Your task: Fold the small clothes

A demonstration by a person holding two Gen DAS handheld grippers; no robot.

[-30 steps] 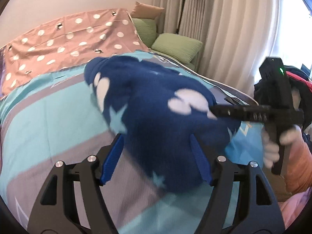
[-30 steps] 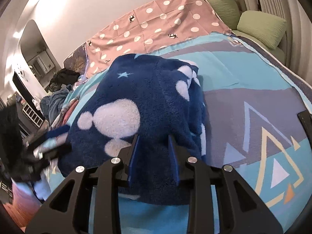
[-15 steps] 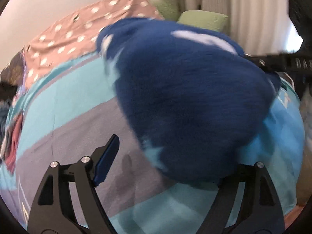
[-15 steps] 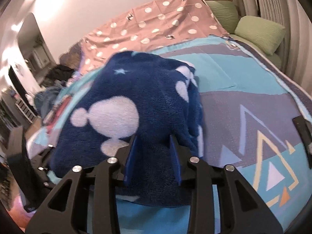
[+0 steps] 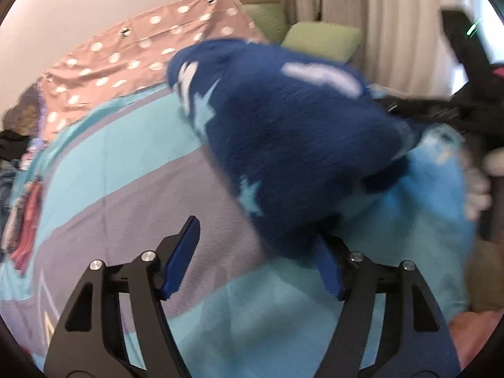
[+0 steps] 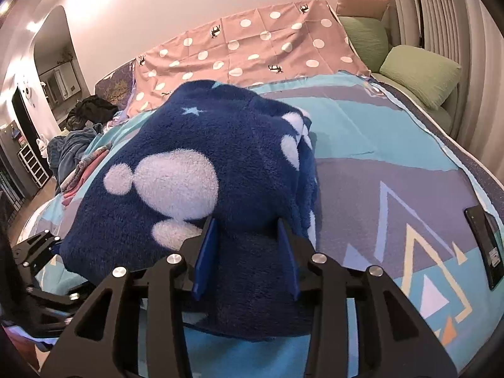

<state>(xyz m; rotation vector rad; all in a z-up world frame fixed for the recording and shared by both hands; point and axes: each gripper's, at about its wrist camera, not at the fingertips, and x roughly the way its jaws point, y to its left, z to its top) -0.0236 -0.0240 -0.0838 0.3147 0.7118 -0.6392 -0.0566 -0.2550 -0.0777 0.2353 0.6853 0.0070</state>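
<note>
the blue fleece garment lies bunched in a thick bundle on the bedspread, nearer the foot than the polka-dot sheet at the head, with the phone lying well apart from it at the bed's edge. compared with a second ago, the right gripper has just been opening: its blue pads now stand visibly wider, with the near fold of fleece between them, though the pile hides the contact, so i cannot tell whether they press the cloth or merely straddle it. the left gripper has swung in closer to the garment; its jaws widened and then narrowed again within the last moment, and now one pad stands bare over the bedspread while the other is tucked under the garment's low edge, so it reads as released and gripping nothing, though the view is blurred. i judge this as a letting-go after a fold, with the bundle settling on the bedspread, and a fresh grasp or a smoothing press probably comes next.
</note>
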